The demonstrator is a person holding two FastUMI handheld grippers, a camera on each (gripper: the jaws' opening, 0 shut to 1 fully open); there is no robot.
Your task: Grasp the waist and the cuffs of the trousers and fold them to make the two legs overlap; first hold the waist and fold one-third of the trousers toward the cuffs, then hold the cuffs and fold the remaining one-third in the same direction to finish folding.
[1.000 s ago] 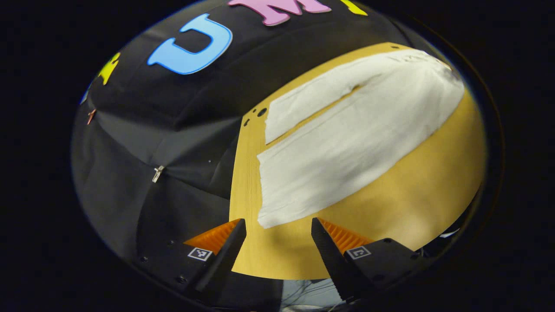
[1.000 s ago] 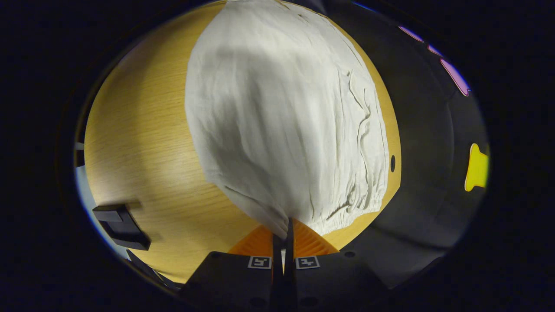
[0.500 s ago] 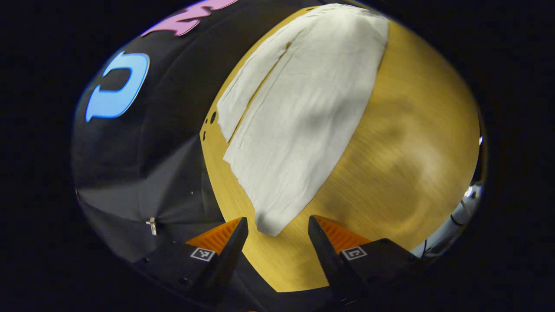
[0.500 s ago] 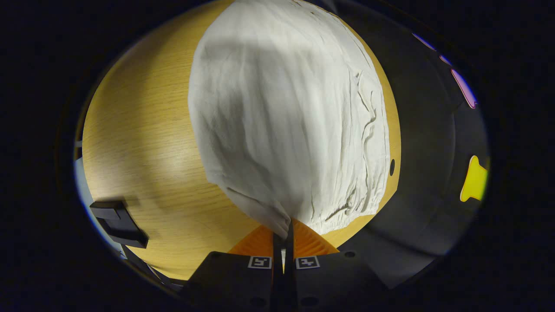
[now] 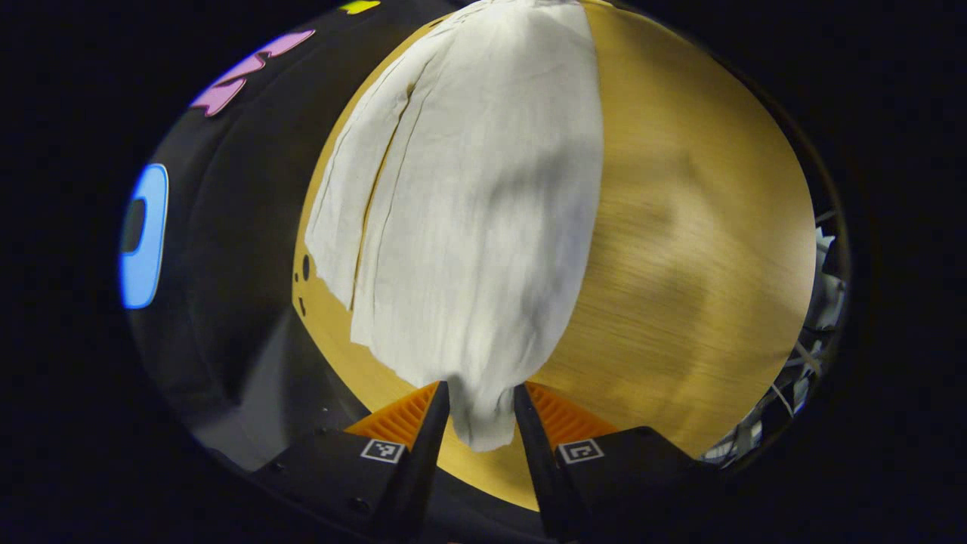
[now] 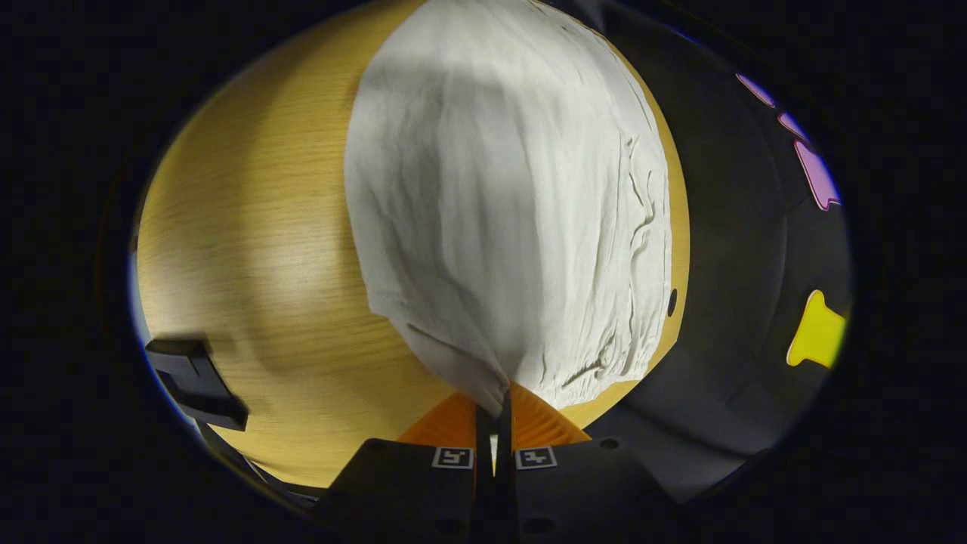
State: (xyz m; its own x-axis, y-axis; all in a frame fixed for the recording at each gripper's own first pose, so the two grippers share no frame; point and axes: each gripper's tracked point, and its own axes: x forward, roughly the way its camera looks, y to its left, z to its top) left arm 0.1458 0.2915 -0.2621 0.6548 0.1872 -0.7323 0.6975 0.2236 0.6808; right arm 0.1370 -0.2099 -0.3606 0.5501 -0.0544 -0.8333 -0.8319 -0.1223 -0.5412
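White, crinkled trousers [image 5: 483, 204] lie spread flat on a wooden table [image 5: 695, 242], reaching away from both tools. In the left gripper view, the left gripper [image 5: 481, 412] stands with its jaws parted to a narrow gap, and the near corner of the closer leg's cuff [image 5: 483, 423] lies in that gap. Whether the fingers [image 5: 423, 423] actually press on the cloth cannot be told. Ahead of this tool and to its left, the two legs lie side by side with a thin strip of table showing between them; the farther leg ends just short of some small dark holes [image 5: 305, 267] near the table's edge.

In the right gripper view, the right gripper [image 6: 495, 414] has its jaws closed tight on a corner of the trousers at the waist [image 6: 597, 363]. The fabric is gathered into a point where it enters the fingers, with creases fanning out from there. The gathered waistband runs off to the right of the tool, close to the table's edge. Down to the left of this tool, a dark bracket-like object [image 6: 193, 374] sits at the table's near edge.
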